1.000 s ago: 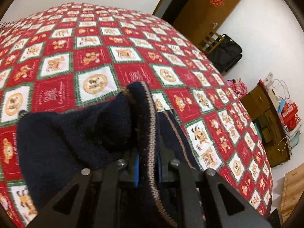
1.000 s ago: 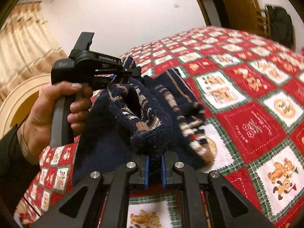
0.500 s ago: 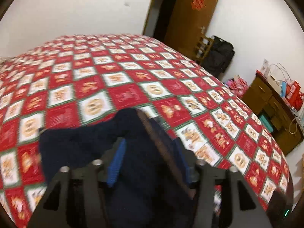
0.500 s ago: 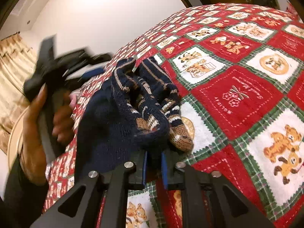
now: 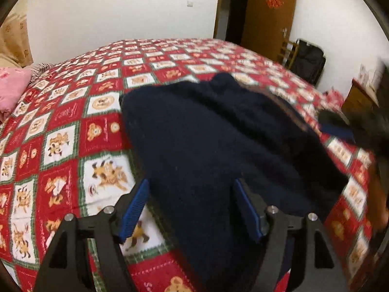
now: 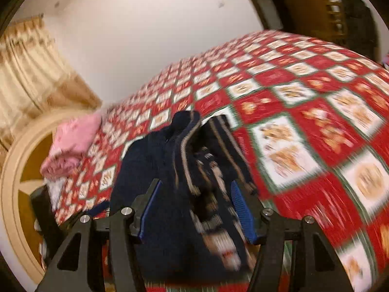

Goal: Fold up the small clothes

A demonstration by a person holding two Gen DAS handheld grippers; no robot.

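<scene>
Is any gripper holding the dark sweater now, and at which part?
Nothing is held. Left gripper and right gripper are open; sweater lies on the bed.

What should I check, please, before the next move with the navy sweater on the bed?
1. Left gripper open, no cloth pinched: ok.
2. Right gripper open, no cloth pinched: ok.
3. Navy sweater resting on the quilt: ok.
4. Sweater folded flat and neat: not ok in the right wrist view, where it is bunched.
5. Pink cloth apart from the sweater: ok.
6. Sharp view of the edges: not ok, both views are blurred.
</scene>
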